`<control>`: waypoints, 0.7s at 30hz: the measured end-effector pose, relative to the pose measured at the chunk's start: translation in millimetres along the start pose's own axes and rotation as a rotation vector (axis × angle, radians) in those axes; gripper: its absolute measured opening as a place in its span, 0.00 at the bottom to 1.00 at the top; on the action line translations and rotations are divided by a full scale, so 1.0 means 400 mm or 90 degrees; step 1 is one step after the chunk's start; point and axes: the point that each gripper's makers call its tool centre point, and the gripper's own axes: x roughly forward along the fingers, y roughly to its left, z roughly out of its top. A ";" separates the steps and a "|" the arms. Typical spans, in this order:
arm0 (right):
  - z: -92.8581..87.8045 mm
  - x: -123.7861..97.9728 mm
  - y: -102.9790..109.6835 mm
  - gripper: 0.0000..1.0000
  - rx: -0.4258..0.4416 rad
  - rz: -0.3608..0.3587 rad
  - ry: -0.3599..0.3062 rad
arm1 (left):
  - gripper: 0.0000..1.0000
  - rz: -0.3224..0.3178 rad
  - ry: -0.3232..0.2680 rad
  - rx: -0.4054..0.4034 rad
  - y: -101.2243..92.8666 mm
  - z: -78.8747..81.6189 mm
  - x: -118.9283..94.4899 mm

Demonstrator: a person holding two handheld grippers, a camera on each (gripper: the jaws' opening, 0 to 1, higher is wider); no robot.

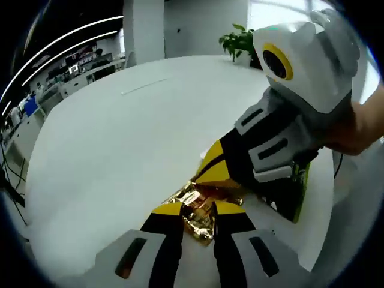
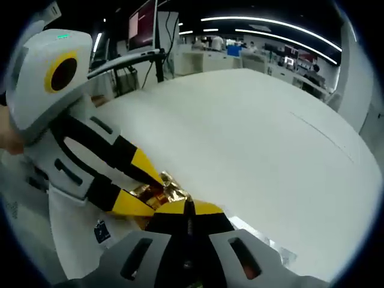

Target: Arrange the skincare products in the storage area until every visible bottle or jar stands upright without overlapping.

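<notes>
A crumpled gold foil packet (image 1: 198,217) lies low over the white table (image 1: 120,150). My left gripper (image 1: 199,210) is shut on it, the foil bunched between the yellow-tipped jaws. My right gripper (image 1: 211,175) comes in from the right and meets the packet's far edge. In the right gripper view, my right gripper (image 2: 188,208) has its jaws pressed together on the gold foil packet (image 2: 163,192). The left gripper (image 2: 139,186) reaches in from the left and holds the packet's other side.
A dark box with a green edge (image 1: 300,193) sits under the right gripper. A white sheet with a black mark (image 2: 90,234) lies by the left gripper, and clear plastic (image 2: 270,245) near the right. A potted plant (image 1: 239,41) stands at the table's far edge. Desks and monitors lie beyond.
</notes>
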 end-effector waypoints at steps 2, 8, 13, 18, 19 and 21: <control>0.001 0.002 -0.001 0.02 0.000 0.003 -0.001 | 0.16 0.002 0.000 -0.002 -0.001 -0.001 0.000; 0.009 -0.001 -0.009 0.06 0.008 0.005 -0.021 | 0.16 0.010 0.001 -0.006 -0.003 -0.002 0.000; 0.040 -0.017 -0.021 0.11 -0.006 -0.009 -0.051 | 0.16 0.009 0.001 -0.012 -0.003 -0.004 0.002; 0.049 -0.024 -0.020 0.15 -0.009 -0.010 -0.054 | 0.16 0.009 0.001 -0.015 -0.003 -0.005 0.002; 0.048 -0.025 -0.019 0.15 -0.009 -0.011 -0.054 | 0.16 0.009 0.001 -0.017 -0.003 -0.005 0.002; 0.046 -0.025 -0.019 0.15 -0.010 -0.010 -0.053 | 0.16 0.010 0.001 -0.017 -0.004 -0.005 0.002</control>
